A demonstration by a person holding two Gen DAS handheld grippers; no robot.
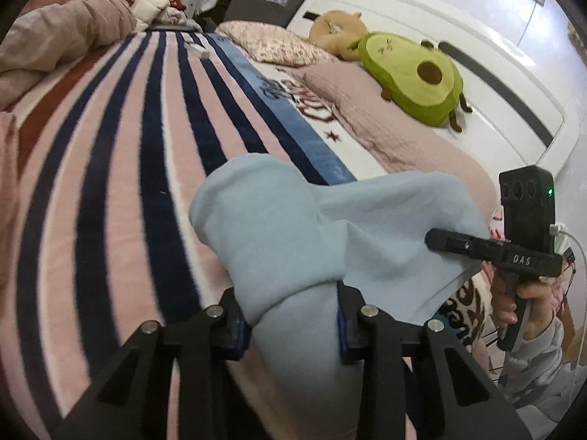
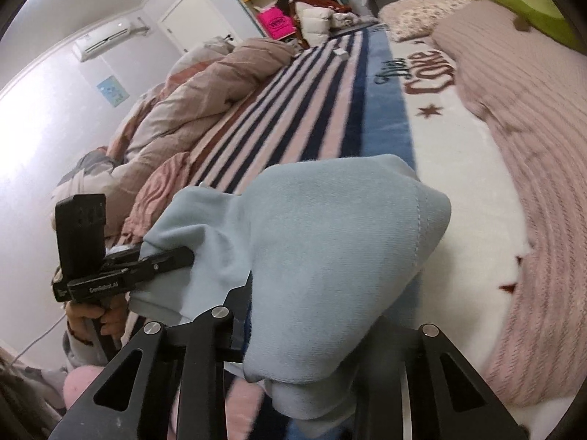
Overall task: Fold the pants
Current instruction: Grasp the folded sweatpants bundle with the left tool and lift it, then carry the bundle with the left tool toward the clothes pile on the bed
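Your left camera looks along its fingers, over the striped blanket (image 1: 121,154) toward the headboard (image 1: 477,84). Your right camera looks toward the door (image 2: 194,18). Both sit very close to the blue pants (image 1: 293,227), and both see the bed.

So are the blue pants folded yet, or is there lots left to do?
Not yet. Done: both grippers have picked up the light blue pants. In hand: the left gripper and right gripper each pinch a bunch of fabric, held up above the striped blanket. Left: laying them flat and making every fold; no neat fold shows.
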